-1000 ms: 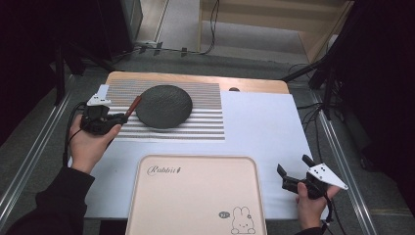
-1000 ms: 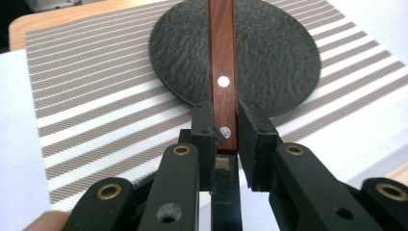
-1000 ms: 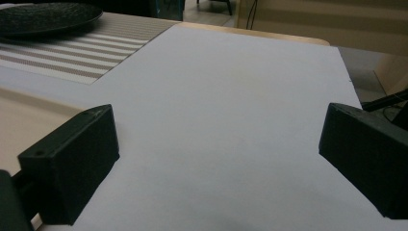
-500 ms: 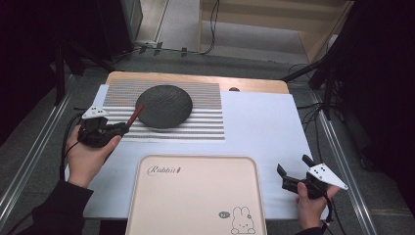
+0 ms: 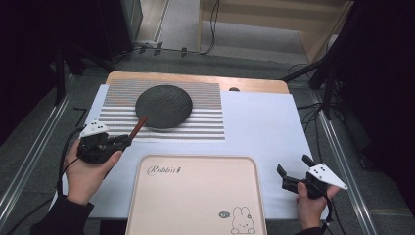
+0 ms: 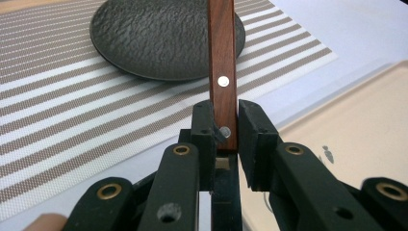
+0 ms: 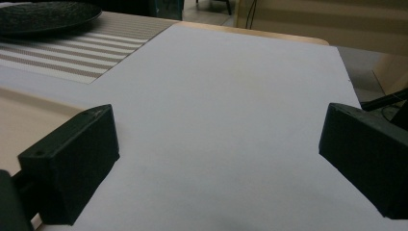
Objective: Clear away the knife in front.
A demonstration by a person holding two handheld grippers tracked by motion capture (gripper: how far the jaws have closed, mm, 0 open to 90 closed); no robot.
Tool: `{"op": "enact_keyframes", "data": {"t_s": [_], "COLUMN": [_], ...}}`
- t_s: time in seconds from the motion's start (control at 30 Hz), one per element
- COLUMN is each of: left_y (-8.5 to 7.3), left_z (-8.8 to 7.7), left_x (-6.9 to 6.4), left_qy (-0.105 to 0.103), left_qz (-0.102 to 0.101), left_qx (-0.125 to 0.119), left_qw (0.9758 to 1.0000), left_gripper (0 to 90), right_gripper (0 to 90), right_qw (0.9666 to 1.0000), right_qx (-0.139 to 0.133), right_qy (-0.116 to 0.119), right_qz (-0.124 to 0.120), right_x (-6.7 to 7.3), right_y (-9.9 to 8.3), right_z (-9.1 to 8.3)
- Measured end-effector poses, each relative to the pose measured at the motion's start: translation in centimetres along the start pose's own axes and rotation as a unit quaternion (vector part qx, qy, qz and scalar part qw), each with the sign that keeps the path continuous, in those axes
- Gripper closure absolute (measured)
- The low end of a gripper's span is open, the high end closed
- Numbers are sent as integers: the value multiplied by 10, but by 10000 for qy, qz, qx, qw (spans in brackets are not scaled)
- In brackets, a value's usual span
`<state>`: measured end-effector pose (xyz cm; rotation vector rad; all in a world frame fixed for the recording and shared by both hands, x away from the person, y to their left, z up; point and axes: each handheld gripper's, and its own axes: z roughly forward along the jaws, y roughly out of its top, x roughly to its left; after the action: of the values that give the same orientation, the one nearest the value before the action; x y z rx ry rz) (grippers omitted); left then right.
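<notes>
a table seen from above, covered with a white sheet. at the ten o'clock side of the table the person's left hand holds the left gripper, its jaws pinching a wooden handle that points up toward one o'clock. in the left gripper view the handle is a reddish-brown strip with two metal rivets, clamped at its near end between the two black pads; what lies at its far end cannot be told. the handle's far tip sits just at the seven o'clock edge of a dark round textured plate, which rests on a brown-and-white striped placemat toward twelve o'clock. whether the tip touches the plate is unclear. at six o'clock, nearest the person, lies a pale pink tray with a small rabbit drawing in its corner. at four o'clock the right hand holds the right gripper just beside the tray, its jaws spread wide with nothing between them; in the right gripper view they frame bare white sheet.
</notes>
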<state>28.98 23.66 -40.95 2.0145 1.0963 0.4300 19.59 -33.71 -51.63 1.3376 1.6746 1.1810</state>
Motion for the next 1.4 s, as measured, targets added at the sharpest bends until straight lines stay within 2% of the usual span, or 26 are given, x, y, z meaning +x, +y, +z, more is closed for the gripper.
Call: {"op": "enact_keyframes", "data": {"t_s": [0.1,0.13,0.5,0.67,1.0,1.3,1.4], "left_y": [-4,-5,-18,-26,-36,-47,-50], "left_z": [-4,-5,-18,-20,-22,-18,-16], "left_x": [-3,-5,-29,-39,-59,-74,-78], "left_qy": [-35,17,-30,-131,-234,-422,-456], "left_qz": [-26,20,144,155,88,-142,-144], "left_qx": [-23,-10,-107,-102,-116,-61,0], "left_qw": [10000,10000,9998,9997,9996,9990,9989], "left_gripper": [774,775,775,774,775,774,775], "right_gripper": [0,0,0,0,0,0,0], "right_qw": [10000,10000,10000,10000,10000,10000,10000], "right_qx": [0,-1,4,4,-4,-20,-21], "right_qy": [6,5,-1,-3,-17,-11,-9], "right_qz": [5,4,6,6,25,54,63], "right_x": [0,0,0,0,-1,-1,-1], "right_y": [0,0,0,0,0,0,0], "right_z": [0,0,0,0,-1,-1,-1]}}
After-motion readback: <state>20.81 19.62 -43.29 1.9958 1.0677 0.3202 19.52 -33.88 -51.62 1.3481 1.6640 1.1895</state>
